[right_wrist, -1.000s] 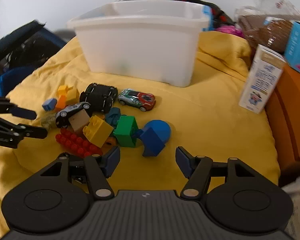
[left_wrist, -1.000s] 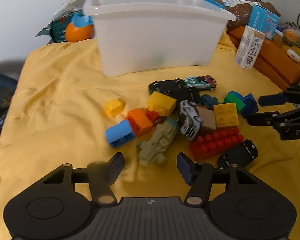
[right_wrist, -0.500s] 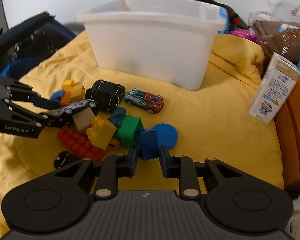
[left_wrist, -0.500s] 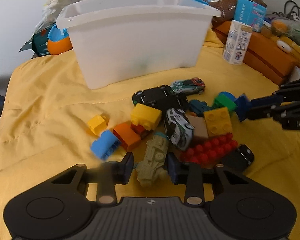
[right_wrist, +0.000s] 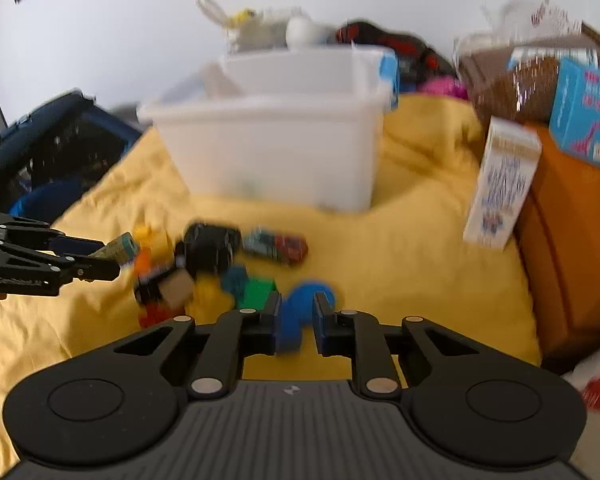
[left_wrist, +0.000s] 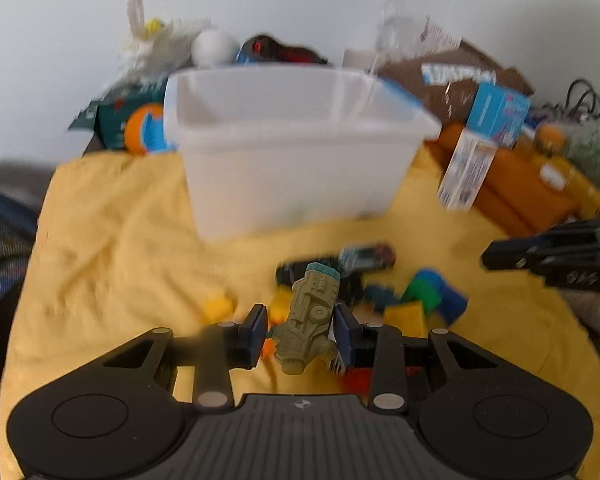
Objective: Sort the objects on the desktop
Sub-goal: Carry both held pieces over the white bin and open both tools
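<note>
Olive toy vehicle point(left_wrist: 309, 317) pinched lifted; blue block point(right_wrist: 296, 320) likewise.

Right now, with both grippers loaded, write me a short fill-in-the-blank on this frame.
1. The left gripper is shut on an olive-green toy ____.
2. The right gripper is shut on a ____ block.
3. The white bin stands on a ____ cloth.

Missing words: vehicle; blue; yellow

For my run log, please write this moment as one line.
left gripper: shut on olive toy vehicle, lifted | right gripper: shut on blue block | white bin: ahead
</note>
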